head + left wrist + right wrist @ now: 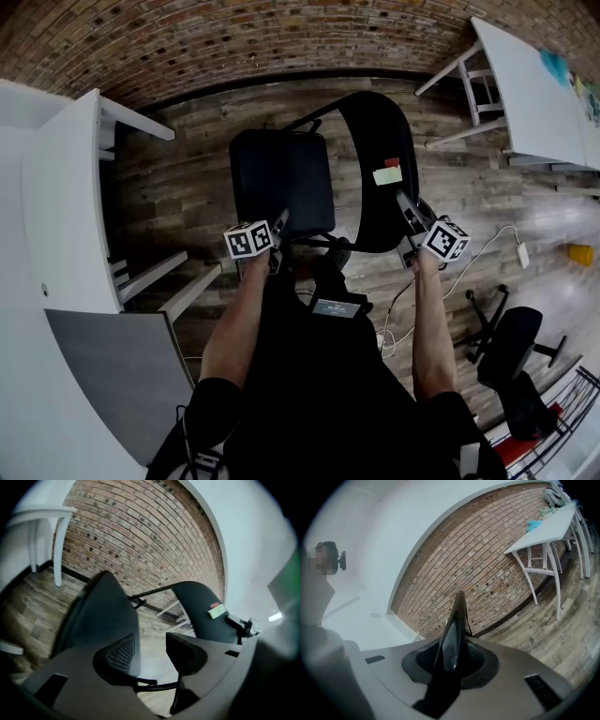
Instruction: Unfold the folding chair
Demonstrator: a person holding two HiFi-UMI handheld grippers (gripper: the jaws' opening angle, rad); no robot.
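The black folding chair stands on the wood floor, its seat to the left and its curved backrest to the right, with a green and red sticker on the backrest. My left gripper hovers at the seat's near edge. In the left gripper view it stands open; only floor and a frame tube show in the gap, and the seat lies behind the left jaw. My right gripper is shut on the backrest's near edge. In the right gripper view that edge runs edge-on between the pads.
A white table stands close on the left, another white table at the upper right. A black office chair and a white cable are on the floor at the lower right. A brick wall runs behind the chair.
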